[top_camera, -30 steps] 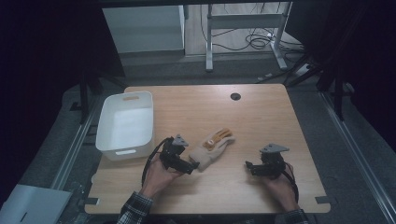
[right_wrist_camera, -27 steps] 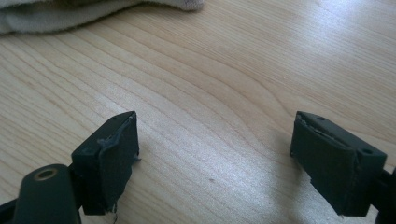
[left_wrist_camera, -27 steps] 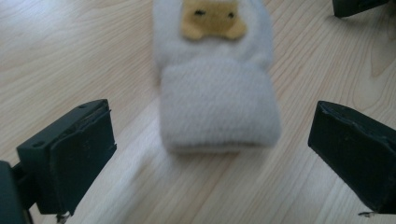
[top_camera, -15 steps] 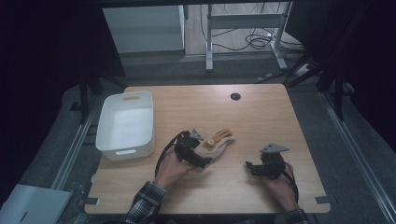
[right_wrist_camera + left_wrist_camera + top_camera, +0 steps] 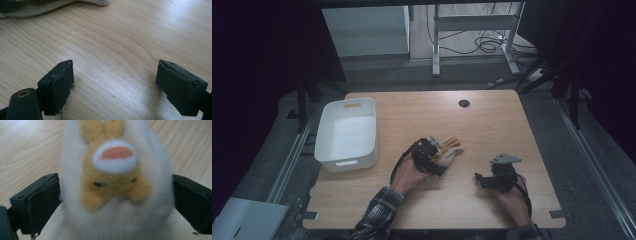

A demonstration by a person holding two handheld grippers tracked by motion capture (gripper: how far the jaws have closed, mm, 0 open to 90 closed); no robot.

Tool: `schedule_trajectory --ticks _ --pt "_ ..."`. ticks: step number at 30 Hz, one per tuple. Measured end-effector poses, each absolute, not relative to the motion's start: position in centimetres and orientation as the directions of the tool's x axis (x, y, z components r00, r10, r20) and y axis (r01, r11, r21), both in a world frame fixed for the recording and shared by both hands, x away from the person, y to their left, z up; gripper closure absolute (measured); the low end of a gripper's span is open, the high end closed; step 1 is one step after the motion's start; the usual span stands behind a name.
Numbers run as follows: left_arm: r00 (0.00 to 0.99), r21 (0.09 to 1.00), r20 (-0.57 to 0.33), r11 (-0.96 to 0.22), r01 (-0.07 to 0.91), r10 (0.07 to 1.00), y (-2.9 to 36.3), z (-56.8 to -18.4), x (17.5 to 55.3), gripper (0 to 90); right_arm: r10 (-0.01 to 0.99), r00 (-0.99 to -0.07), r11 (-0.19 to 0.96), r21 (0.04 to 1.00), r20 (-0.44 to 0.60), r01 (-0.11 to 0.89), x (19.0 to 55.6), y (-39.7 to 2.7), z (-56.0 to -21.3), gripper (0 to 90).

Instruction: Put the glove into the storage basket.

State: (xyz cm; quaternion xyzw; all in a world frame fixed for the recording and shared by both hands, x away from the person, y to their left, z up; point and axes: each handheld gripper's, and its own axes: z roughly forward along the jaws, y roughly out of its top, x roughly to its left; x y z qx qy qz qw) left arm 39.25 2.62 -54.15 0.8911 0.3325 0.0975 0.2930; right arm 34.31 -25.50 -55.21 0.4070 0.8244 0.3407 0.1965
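Left hand-held gripper (image 5: 116,195) straddles the plush toy (image 5: 115,177), jaws touching it.

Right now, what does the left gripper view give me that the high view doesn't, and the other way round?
Left gripper view: the plush toy close up between the black fingers, with its yellow face, black eyes and pink-and-white patch.

High view: the white bin on the table's left, the right gripper apart from the toy, and both hands.

Both: the toy on the wooden table at the left gripper.
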Motion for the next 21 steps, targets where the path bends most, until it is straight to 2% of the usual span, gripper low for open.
schedule_trajectory --ticks 3,4,6,8,12,14,17,21 --pt "0.762 0.567 -0.004 -0.626 0.536 0.648 2.4 -54.7 39.3 4.9 0.805 -0.591 0.436 0.722 -0.046 0.537 34.3 -25.5 -55.2 15.3" --pt "0.765 0.574 -0.037 -0.613 0.543 0.642 2.4 -54.9 39.2 5.9 0.805 -0.592 0.436 0.722 -0.046 0.537 34.3 -25.5 -55.2 15.3" --pt "0.764 0.581 -0.039 -0.607 0.542 0.644 2.5 -54.8 39.1 12.0 0.805 -0.592 0.436 0.722 -0.046 0.537 34.3 -25.5 -55.2 15.2" --pt "0.769 0.575 -0.042 -0.614 0.54 0.638 2.4 -54.5 38.8 19.5 0.805 -0.592 0.436 0.722 -0.046 0.537 34.3 -25.5 -55.2 15.2" --pt "0.779 0.566 -0.042 -0.628 0.534 0.625 2.5 -54.1 38.6 40.3 0.805 -0.592 0.437 0.722 -0.046 0.537 34.3 -25.5 -55.2 15.2" --pt "0.777 0.562 -0.039 -0.629 0.537 0.628 2.6 -53.9 38.5 47.3 0.804 -0.592 0.437 0.722 -0.046 0.537 34.3 -25.5 -55.2 15.2" --pt "0.779 0.562 -0.045 -0.629 0.538 0.625 2.8 -53.9 38.4 54.0 0.804 -0.592 0.437 0.722 -0.046 0.537 34.3 -25.5 -55.2 15.2" --pt "0.783 0.57 -0.077 -0.617 0.543 0.617 3.2 -53.9 38.5 57.5 0.804 -0.592 0.436 0.722 -0.046 0.537 34.3 -25.5 -55.2 15.2"
